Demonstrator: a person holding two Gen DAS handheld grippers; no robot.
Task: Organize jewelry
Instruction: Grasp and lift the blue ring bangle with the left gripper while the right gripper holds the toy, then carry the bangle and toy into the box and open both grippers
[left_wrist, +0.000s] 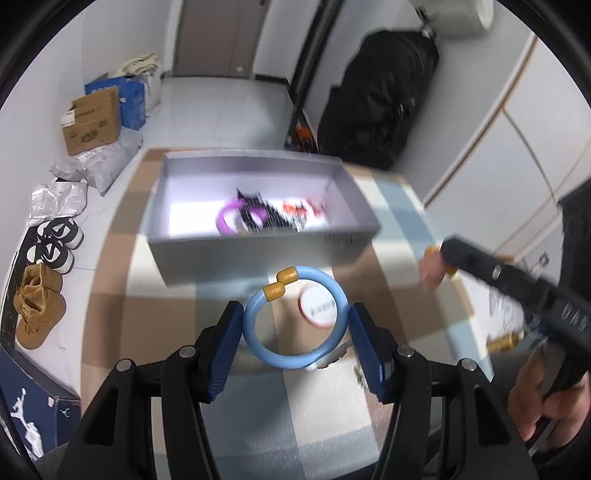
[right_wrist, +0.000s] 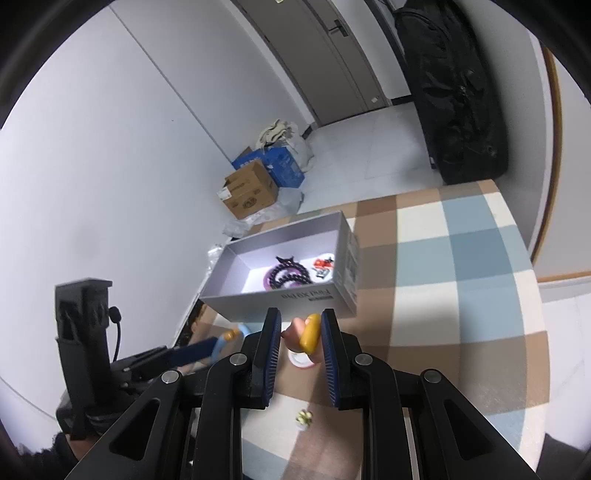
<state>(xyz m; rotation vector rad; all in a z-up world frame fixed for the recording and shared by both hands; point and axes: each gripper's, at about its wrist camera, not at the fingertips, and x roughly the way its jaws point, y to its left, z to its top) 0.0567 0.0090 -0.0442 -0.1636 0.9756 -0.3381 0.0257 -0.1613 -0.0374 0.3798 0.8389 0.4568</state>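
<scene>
One blue bracelet (left_wrist: 295, 319) between the left fingers, one pink-and-yellow bracelet (right_wrist: 304, 334) between the right fingers, one grey box (left_wrist: 258, 254) ahead, one round white lid (left_wrist: 320, 306) beyond the fingertips

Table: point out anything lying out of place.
A small pale beaded piece lies loose on the checked tablecloth, apart from the jewelry already in the grey box. A round white tin also sits outside the box. Nothing looks spilled or broken.
</scene>
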